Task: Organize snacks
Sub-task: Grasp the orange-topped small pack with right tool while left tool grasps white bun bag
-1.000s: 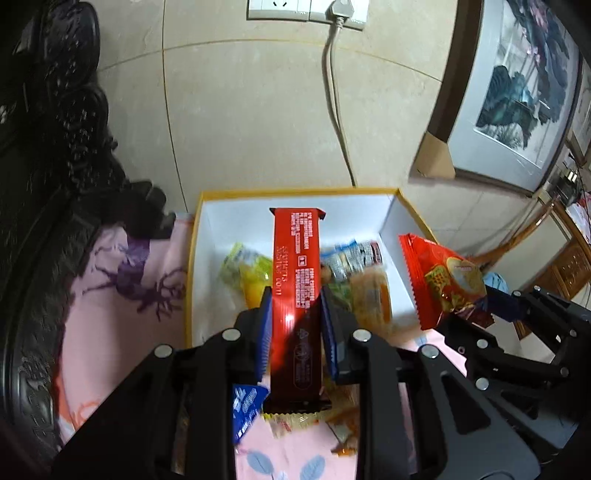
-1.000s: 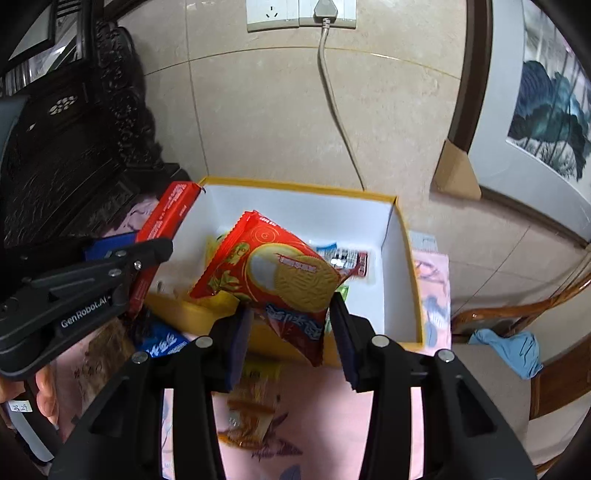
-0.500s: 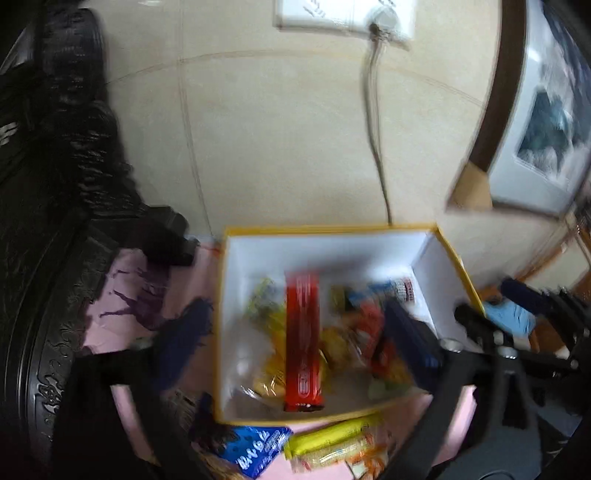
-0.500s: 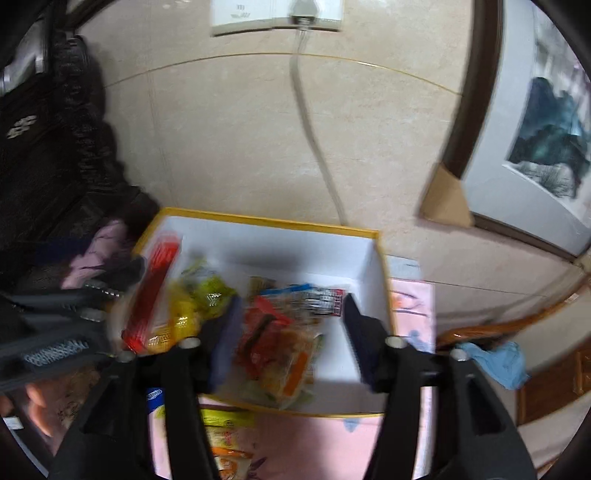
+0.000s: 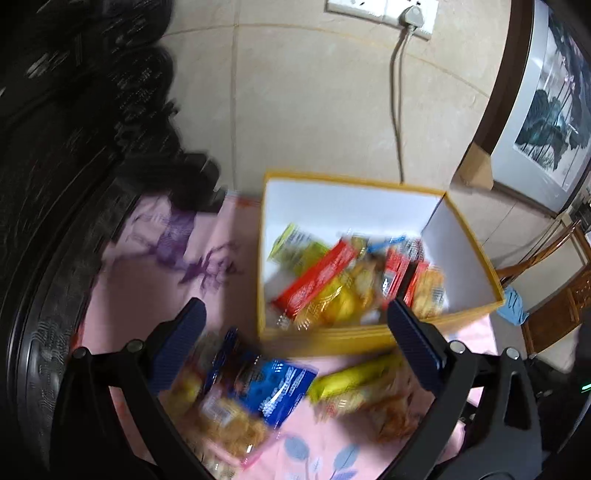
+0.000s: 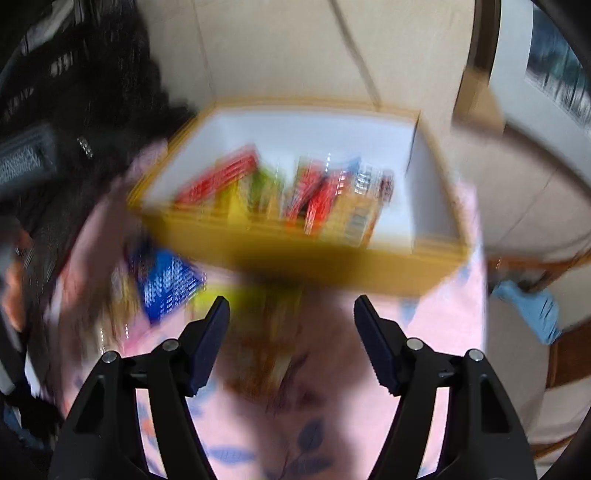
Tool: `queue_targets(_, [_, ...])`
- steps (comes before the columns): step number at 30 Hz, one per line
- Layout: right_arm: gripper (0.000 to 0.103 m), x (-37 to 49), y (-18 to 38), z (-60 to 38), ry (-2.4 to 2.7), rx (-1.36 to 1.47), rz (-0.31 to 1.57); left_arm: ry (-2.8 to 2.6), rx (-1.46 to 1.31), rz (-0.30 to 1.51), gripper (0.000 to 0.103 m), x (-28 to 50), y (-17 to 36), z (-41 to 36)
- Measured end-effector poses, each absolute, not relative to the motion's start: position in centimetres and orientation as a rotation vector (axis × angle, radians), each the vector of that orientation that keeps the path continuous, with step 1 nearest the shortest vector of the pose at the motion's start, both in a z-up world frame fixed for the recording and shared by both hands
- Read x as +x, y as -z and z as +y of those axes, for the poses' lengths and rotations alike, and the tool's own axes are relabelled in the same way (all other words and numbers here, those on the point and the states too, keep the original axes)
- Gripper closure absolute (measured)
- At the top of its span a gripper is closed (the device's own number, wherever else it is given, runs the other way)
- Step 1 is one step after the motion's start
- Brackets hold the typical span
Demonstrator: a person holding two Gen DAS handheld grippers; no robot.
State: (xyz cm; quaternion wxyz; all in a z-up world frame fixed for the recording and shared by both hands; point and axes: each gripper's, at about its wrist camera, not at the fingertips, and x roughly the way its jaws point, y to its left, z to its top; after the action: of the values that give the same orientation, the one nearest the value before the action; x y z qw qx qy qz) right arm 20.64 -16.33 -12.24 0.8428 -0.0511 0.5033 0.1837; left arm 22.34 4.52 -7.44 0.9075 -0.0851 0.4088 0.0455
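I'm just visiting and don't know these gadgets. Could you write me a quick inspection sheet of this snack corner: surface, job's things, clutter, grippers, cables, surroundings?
Surface: pink cloth with purple and blue leaf prints; snacks lie on it.
Job's things: yellow box, white inside, holding a long red bar and other blurred packets. Outside, in front of it: a blue packet, a yellow packet and golden snack bags.
Clutter: blue rag on a wooden chair to the right.
Grippers: left gripper open, empty, over the loose packets; right gripper open, empty, before the box.
Cables: grey cord runs from the wall socket down behind the box.
Surroundings: beige tiled wall, framed picture, dark carved furniture.
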Motion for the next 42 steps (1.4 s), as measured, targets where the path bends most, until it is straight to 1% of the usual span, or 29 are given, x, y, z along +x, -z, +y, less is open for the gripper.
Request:
queue_targets(4, [0.033,18.9,17.3,-16.1,-0.352,-0.024,1.166,-0.102,-0.236,0.914,0.003,18.2,10.3,5.6])
queue_targets(9, [0.033,18.8,20.2,-15.0,-0.291,-0.015,1.200,-0.133,-0.245,0.989,0.003,13.4,12.7,7.2])
queue_targets(14, [0.032,18.7,21.9,-13.6,-0.259,-0.047,1.212,-0.168,-0.247,1.020,0.003,11.1,13.6,9.0])
queue_targets(17, [0.031,18.2,22.3,-12.7,-0.237,-0.115,1.179,-0.174,-0.243,1.030,0.003,10.3,13.7,9.5])
queue_targets(19, [0.033,17.8,22.4,-12.5,-0.233,-0.123,1.152,-0.174,-0.240,1.031,0.003,9.7,13.6,9.8])
queue_targets(20, [0.035,17.6,22.4,-12.6,-0.234,-0.123,1.135,-0.175,-0.238,1.032,0.003,9.5,13.6,9.8])
queue_targets(21, [0.048,17.4,22.4,-12.6,-0.242,-0.127,1.122,-0.173,-0.236,1.033,0.003,9.3,13.7,9.9])
queue_targets(22, [0.051,16.7,22.3,-12.8,-0.255,-0.129,1.106,-0.169,-0.233,1.035,0.003,9.1,13.8,9.9])
queue_targets(25, [0.055,15.7,22.1,-12.8,-0.289,-0.117,1.123,-0.153,-0.212,1.038,0.003,9.1,14.1,9.9])
queue_targets(28, [0.055,14.2,21.9,-13.1,-0.340,-0.111,1.160,-0.135,-0.186,1.047,0.003,9.8,14.7,9.6])
queue_targets(32, [0.054,12.1,22.0,-13.1,-0.359,-0.153,1.160,-0.155,-0.178,1.088,0.003,10.2,15.9,8.9])
queue_targets(36, [0.053,12.0,22.0,-13.1,-0.356,-0.144,1.160,-0.232,-0.154,1.134,0.003,10.0,18.4,9.3])
queue_targets(40, [0.051,11.6,21.9,-12.9,-0.350,-0.167,1.149,-0.324,-0.264,1.098,0.003,10.4,19.8,11.1])
queue_targets(42, [0.050,11.7,22.0,-12.7,-0.349,-0.174,1.150,-0.365,-0.304,1.108,0.004,10.9,20.6,11.7])
